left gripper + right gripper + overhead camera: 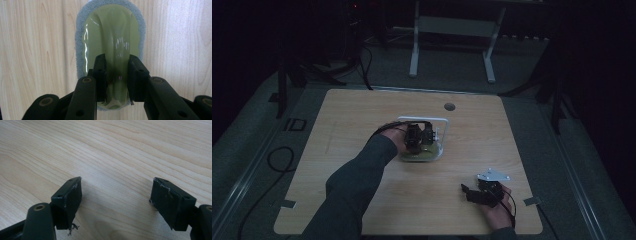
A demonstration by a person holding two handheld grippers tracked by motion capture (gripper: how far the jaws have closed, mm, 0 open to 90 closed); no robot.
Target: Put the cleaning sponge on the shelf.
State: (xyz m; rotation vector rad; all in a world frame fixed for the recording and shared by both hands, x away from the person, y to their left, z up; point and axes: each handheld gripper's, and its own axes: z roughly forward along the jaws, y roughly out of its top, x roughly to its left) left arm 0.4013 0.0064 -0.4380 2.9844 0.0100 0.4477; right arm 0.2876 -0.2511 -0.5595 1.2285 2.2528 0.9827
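Two black jaws of the left gripper [117,77] are clamped on the raised central ridge of an olive-green scrubber [112,45], an oval thing with a glossy translucent plastic back and a fuzzy grey pad rimming its underside. In the left gripper view it lies pad-down on the pale wooden table [37,50]. In the high view the left gripper [419,137] and the scrubber [424,155] sit near the table's middle, just by a white wire frame [443,122] with rounded corners; whether frame and scrubber touch cannot be told in the dim picture.

The right gripper [116,195] rests apart from the work, jaws spread wide with nothing between them, above bare wood grain; in the high view this gripper [469,192] lies near the table's front right edge.

The ridge looks smooth, shiny and tapered, so the hold seems the weak point. The pads bite only its near end, and a lift or a hard push could likely let the slick plastic slide out or let the far end droop and twist. The fibrous pad would probably drag on the wood, adding to that twist. A sideways sweep might also knock the wire frame.
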